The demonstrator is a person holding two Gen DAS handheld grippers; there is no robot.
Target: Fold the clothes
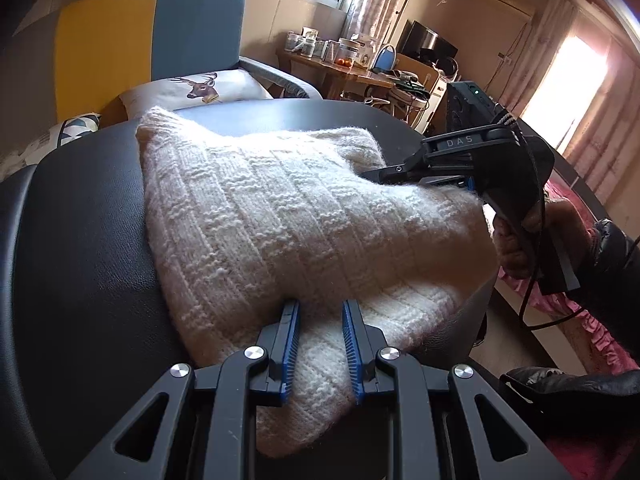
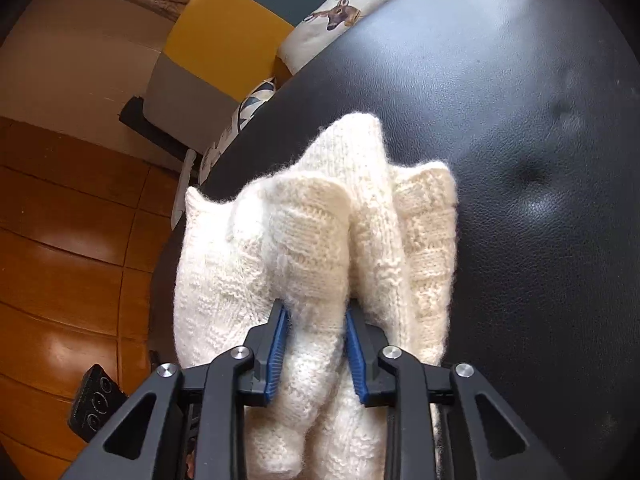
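Note:
A cream knitted sweater (image 1: 288, 216) lies bunched on a black leather table (image 1: 80, 248). My left gripper (image 1: 320, 310) is shut on the sweater's near edge, with thick knit between its blue pads. In the left wrist view my right gripper (image 1: 374, 174) reaches in from the right and bites the sweater's far right edge. In the right wrist view the right gripper (image 2: 316, 312) is shut on a raised fold of the sweater (image 2: 320, 232), which hangs in pleats above the table (image 2: 520, 160).
A yellow and blue chair (image 1: 148, 40) with a deer-print cushion (image 1: 200, 88) stands beyond the table. A cluttered wooden desk (image 1: 352, 68) stands at the back right. A wooden floor (image 2: 60, 248) and a small black device (image 2: 94, 404) lie left of the table.

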